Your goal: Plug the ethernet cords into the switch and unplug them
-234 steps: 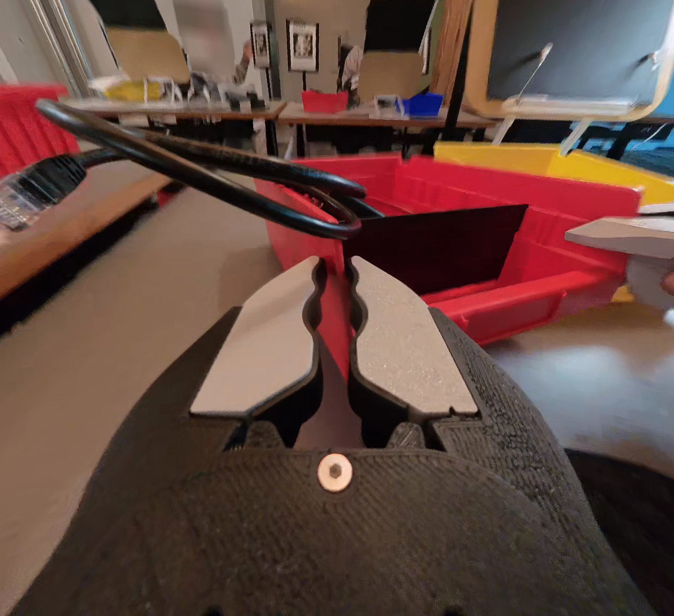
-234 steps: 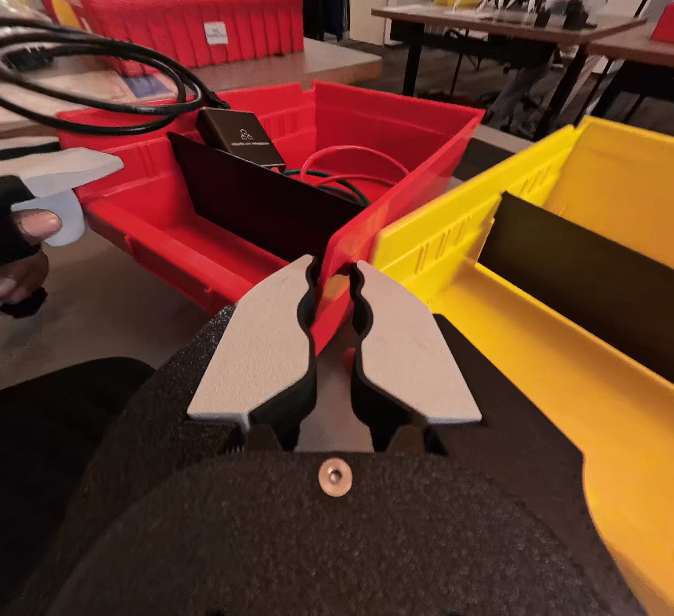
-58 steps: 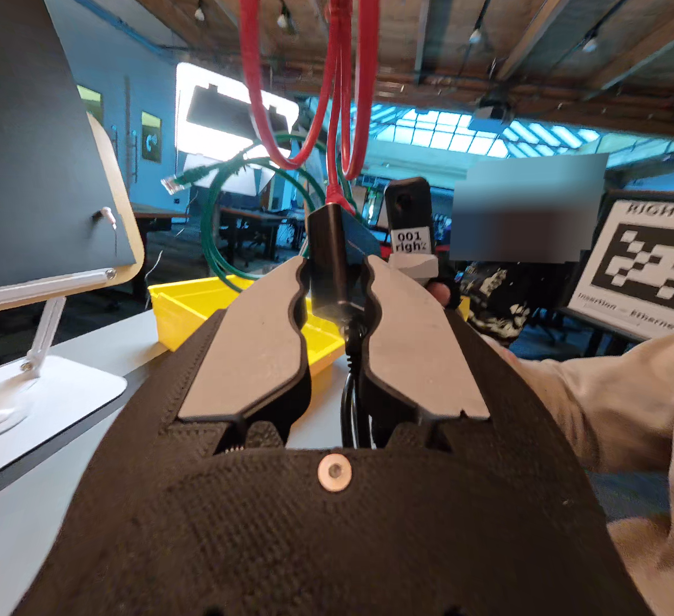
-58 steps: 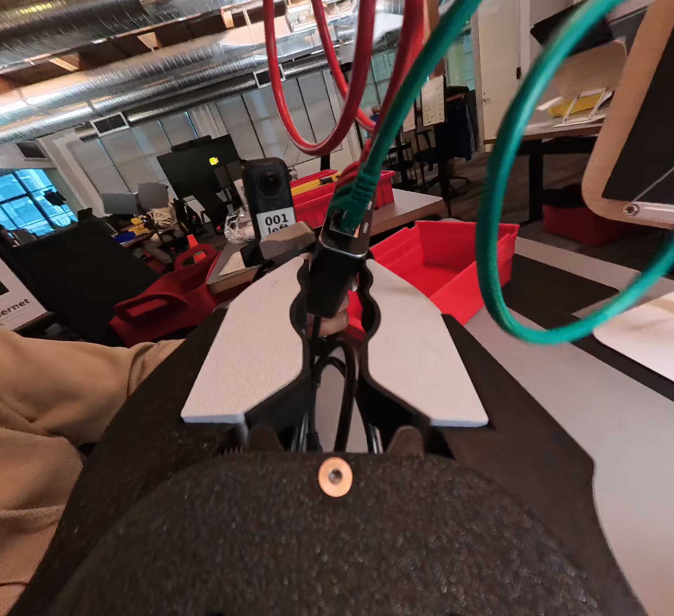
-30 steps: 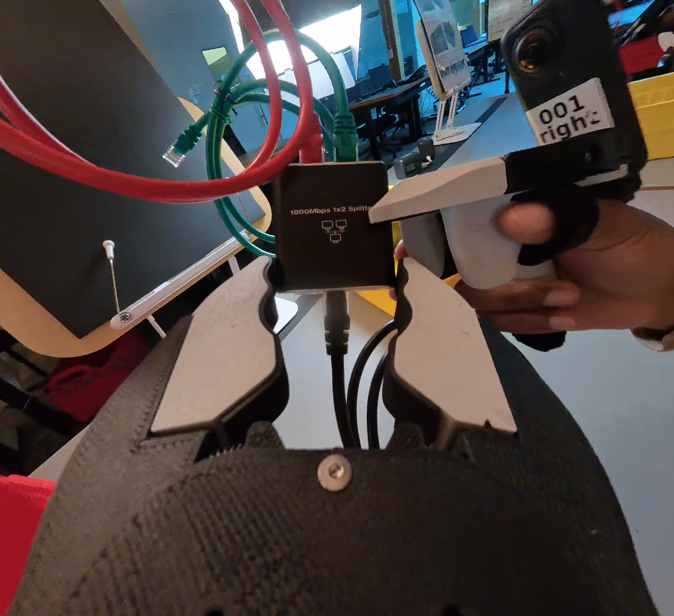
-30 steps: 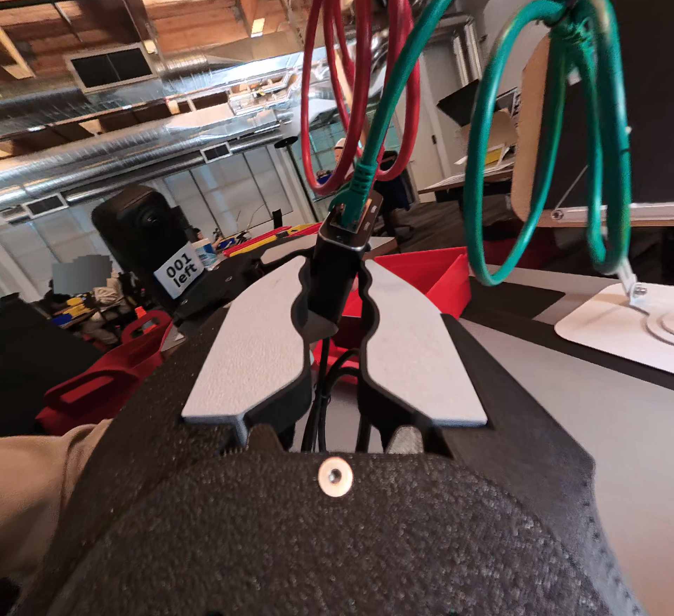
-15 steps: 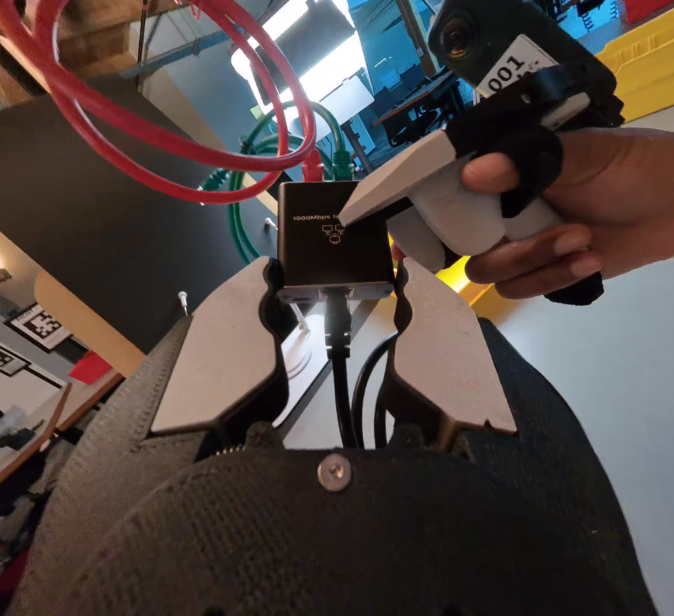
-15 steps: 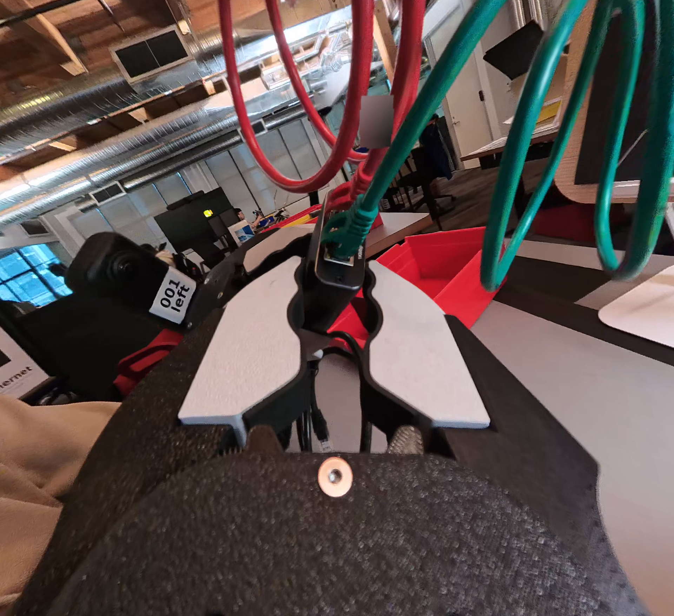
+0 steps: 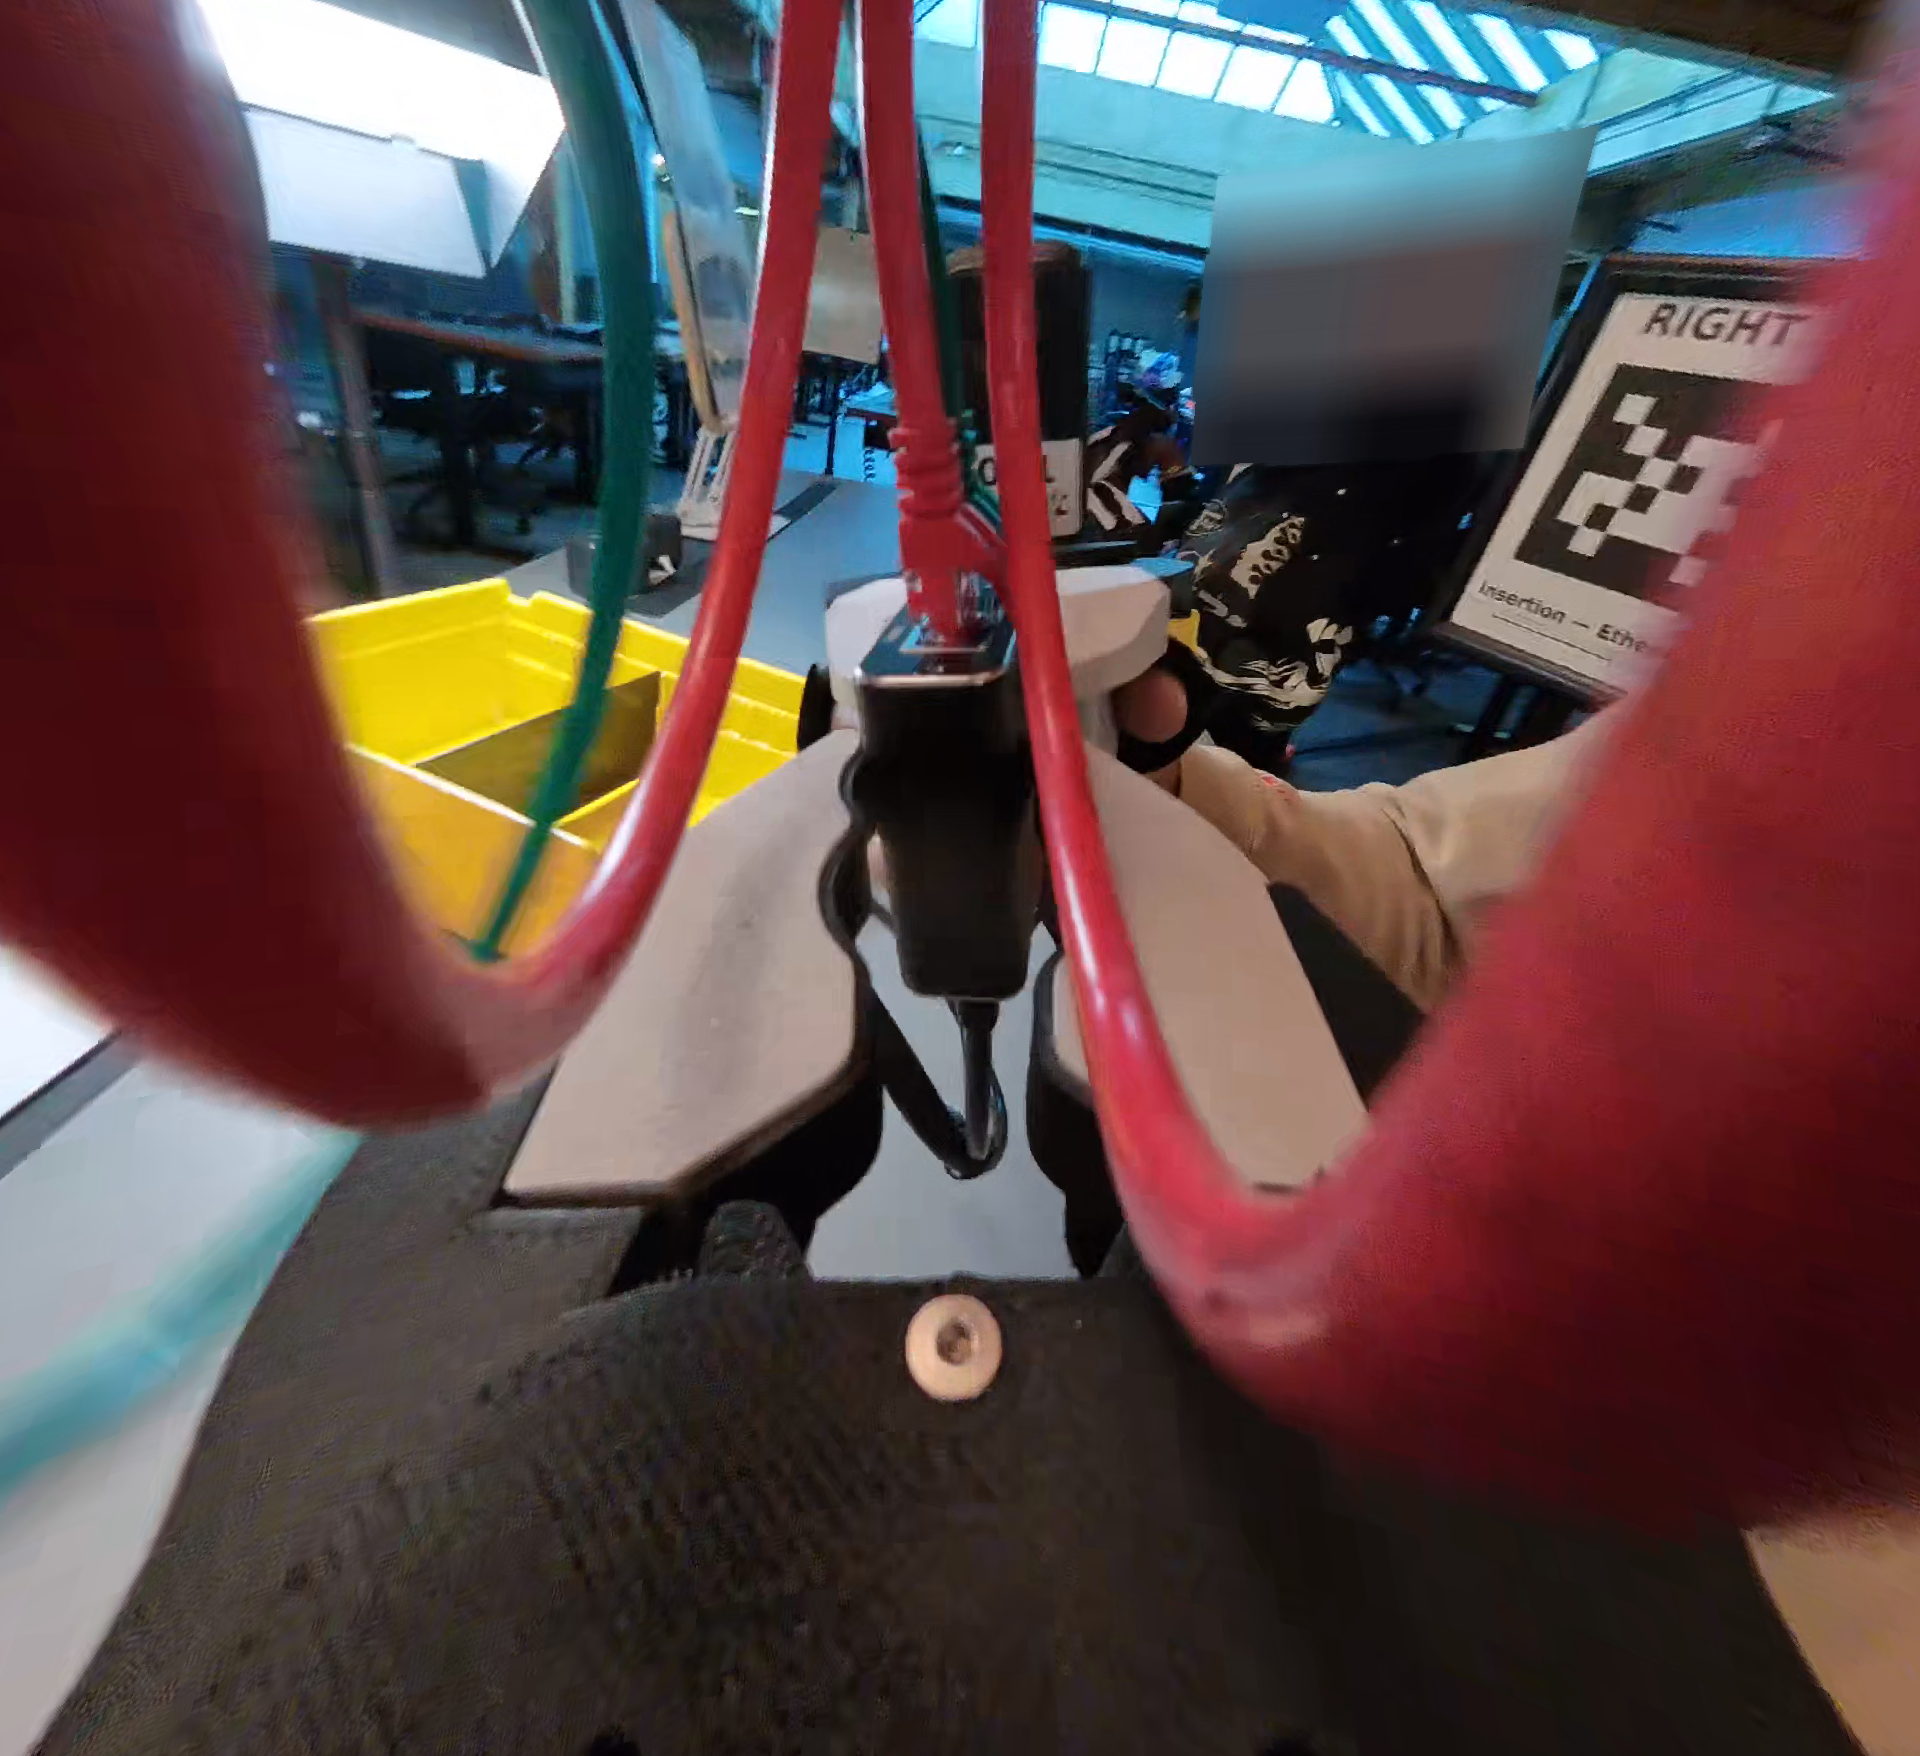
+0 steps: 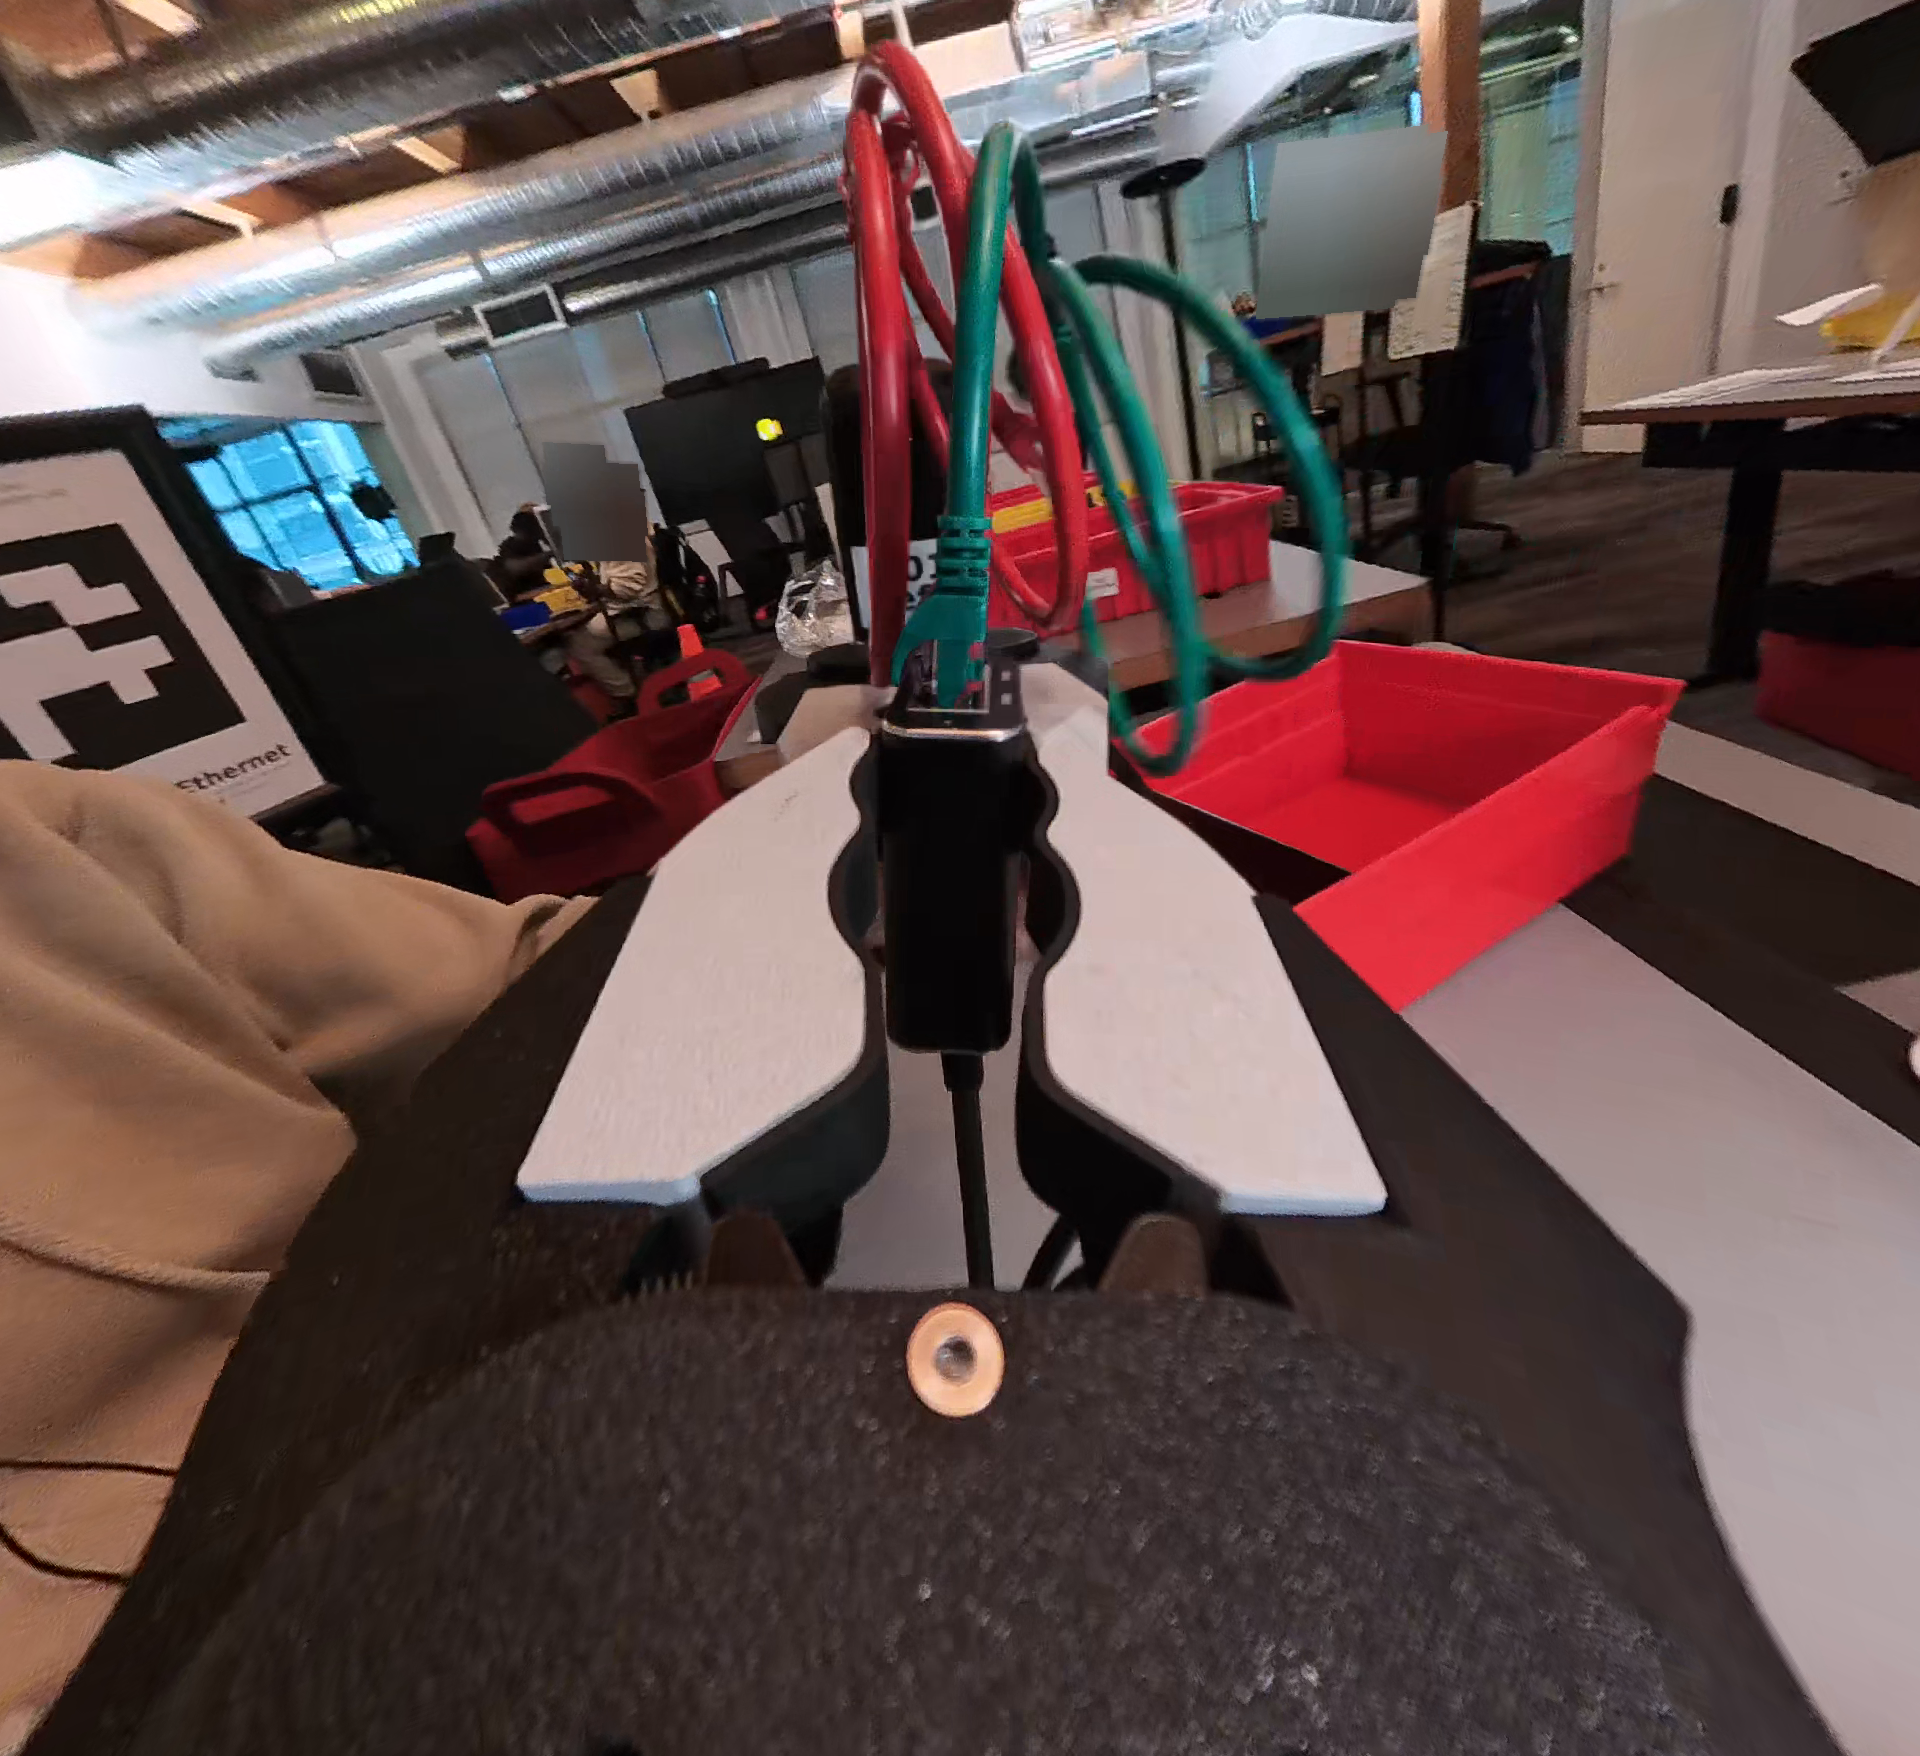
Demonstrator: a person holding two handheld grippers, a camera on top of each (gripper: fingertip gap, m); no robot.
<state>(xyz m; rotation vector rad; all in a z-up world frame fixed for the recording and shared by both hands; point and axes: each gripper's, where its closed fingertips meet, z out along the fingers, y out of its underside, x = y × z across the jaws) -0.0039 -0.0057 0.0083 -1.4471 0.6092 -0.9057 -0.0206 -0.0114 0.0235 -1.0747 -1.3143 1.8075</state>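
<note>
A small black switch (image 9: 951, 823) stands upright between the fingers of my left gripper (image 9: 951, 771), which is shut on its thin sides. A red ethernet cord (image 9: 940, 522) is plugged into its top, and its loops hang close in front of the camera. A green cord (image 9: 613, 356) loops at the left. In the right wrist view my right gripper (image 10: 948, 756) is also shut on the switch (image 10: 948, 885). The green cord's plug (image 10: 951, 605) sits in a top port, with the red cord (image 10: 883, 356) behind it. A black lead hangs from the switch's underside.
A yellow bin (image 9: 457, 698) with a dark divider stands behind left in the left wrist view. A red bin (image 10: 1403, 771) lies on the grey table (image 10: 1662, 1239) at the right. A beige sleeve (image 10: 156, 979) fills the left. Marker signs stand at the sides (image 9: 1662, 480). Only a small space, under 4 cm, lies between the two pairs of fingers.
The left gripper has gone from holding the switch across its broad face to gripping its thin sides. The red loops have swung in front of the left camera. Both views have levelled.
</note>
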